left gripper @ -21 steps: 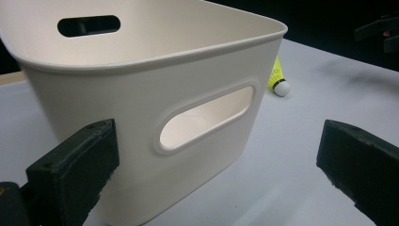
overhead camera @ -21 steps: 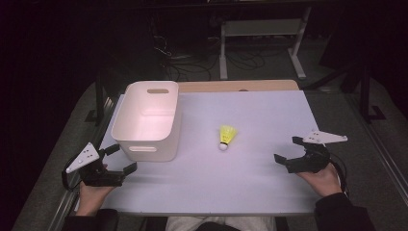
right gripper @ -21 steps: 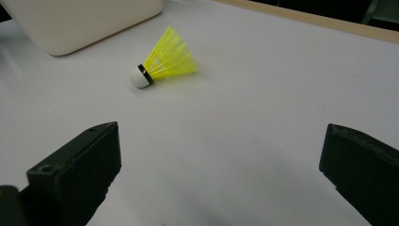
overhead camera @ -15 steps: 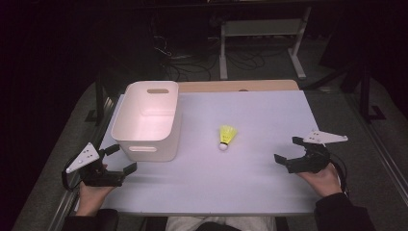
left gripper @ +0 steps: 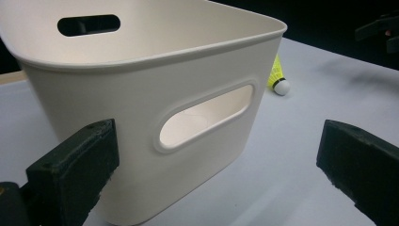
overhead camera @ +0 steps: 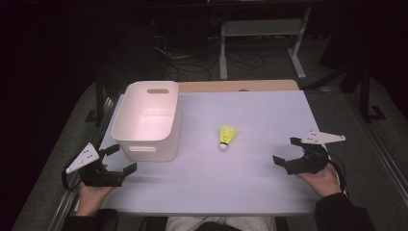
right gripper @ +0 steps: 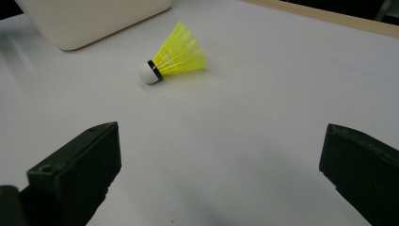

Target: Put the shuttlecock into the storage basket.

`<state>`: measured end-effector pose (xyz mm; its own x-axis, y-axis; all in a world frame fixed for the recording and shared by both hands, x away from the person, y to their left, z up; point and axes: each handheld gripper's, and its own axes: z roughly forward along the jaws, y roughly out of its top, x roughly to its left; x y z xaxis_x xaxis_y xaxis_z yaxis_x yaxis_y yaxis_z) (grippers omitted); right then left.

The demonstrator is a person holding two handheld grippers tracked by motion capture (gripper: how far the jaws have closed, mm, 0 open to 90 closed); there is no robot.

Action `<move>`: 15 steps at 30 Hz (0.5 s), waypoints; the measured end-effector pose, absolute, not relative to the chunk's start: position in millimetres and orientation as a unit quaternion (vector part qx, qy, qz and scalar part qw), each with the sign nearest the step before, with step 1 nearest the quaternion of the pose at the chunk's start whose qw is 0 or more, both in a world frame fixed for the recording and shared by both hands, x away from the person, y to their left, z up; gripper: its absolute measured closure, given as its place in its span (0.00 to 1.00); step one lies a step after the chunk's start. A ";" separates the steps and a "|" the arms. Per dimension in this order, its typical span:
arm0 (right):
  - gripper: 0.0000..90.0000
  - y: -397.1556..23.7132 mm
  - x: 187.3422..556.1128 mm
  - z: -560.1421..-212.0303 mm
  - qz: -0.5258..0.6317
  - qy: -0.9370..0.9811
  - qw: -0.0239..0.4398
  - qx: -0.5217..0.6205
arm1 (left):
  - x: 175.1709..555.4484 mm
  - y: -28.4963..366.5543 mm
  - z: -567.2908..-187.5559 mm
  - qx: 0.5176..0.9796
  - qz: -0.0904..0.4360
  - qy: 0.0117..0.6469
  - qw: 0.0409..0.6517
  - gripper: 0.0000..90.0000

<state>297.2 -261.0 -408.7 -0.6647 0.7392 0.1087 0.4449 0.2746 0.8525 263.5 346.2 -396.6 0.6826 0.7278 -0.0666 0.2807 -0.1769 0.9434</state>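
Nothing looks started yet: the yellow shuttlecock (overhead camera: 227, 135) lies on its side mid-worktop (overhead camera: 250, 115), just right of the white bin (overhead camera: 148, 120) and untouched. Your left gripper (overhead camera: 118, 158) and right gripper (overhead camera: 286, 150) rest at the near corners, jaws spread and empty.

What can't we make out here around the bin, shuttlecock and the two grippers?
- White bin floor near its front wall: high view, hidden by that wall.
- Bin's base and left side: left gripper view, cut by the frame edges.
- Yellow shuttlecock: left gripper view, skirt partly behind the bin's corner.
- Left gripper and right gripper, both open: pad faces too small in the high view.
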 end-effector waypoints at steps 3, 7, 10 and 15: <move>0.00 -260.8 297.1 -407.3 0.470 0.782 0.157 0.377 | 263.4 346.2 -396.7 0.739 0.206 0.341 0.543 0.00; 0.00 -261.2 297.5 -406.7 0.468 0.783 0.157 0.379 | 263.3 346.1 -396.8 0.740 0.205 0.340 0.543 0.00; 0.00 -261.1 297.5 -406.2 0.466 0.784 0.157 0.379 | 263.3 346.0 -396.8 0.740 0.205 0.340 0.543 0.00; 0.00 -264.0 297.9 -402.7 0.465 0.783 0.155 0.383 | 263.1 346.0 -396.9 0.740 0.205 0.341 0.543 0.00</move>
